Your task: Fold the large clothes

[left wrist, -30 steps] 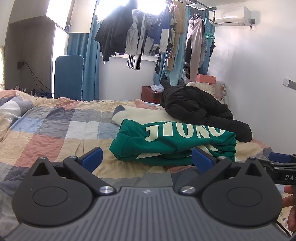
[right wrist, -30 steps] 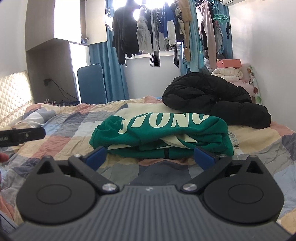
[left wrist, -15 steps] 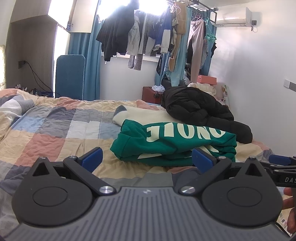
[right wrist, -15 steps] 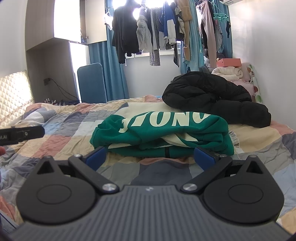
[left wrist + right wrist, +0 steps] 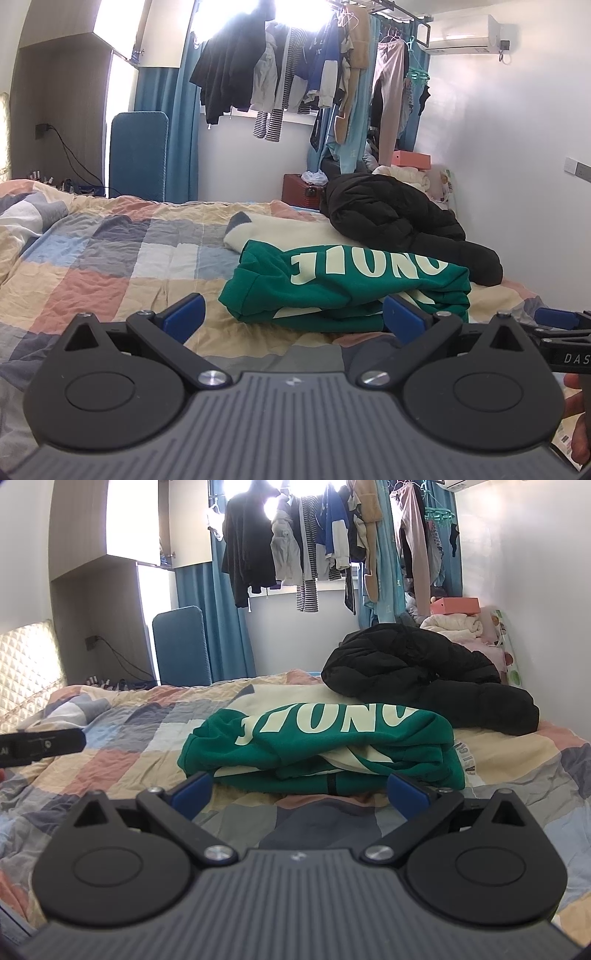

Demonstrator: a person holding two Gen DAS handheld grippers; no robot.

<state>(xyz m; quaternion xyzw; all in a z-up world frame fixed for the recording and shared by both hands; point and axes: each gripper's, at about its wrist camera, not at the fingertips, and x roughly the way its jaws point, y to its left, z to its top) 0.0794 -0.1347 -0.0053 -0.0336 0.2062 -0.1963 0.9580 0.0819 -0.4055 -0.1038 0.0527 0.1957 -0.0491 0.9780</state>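
Observation:
A green sweatshirt [image 5: 343,284] with cream lettering lies folded into a bundle on the checked quilt [image 5: 110,258]; the right wrist view shows the same green sweatshirt [image 5: 325,749] straight ahead. My left gripper [image 5: 293,317] stands open just short of it, nothing between its blue fingertips. My right gripper [image 5: 301,794] is also open and empty, its tips close to the bundle's near edge. The right gripper's side shows at the far right of the left wrist view, held by a hand [image 5: 578,417].
A black puffer jacket [image 5: 424,672] is heaped behind the sweatshirt, partly on a cream garment [image 5: 280,232]. Clothes hang on a rail [image 5: 306,74] by the window. A white wall [image 5: 517,166] runs along the right. A padded headboard [image 5: 26,675] is at the left.
Both cameras have tilted up slightly, so the sweatshirt sits a little lower in view. Nothing was taken hold of or moved on the bed.

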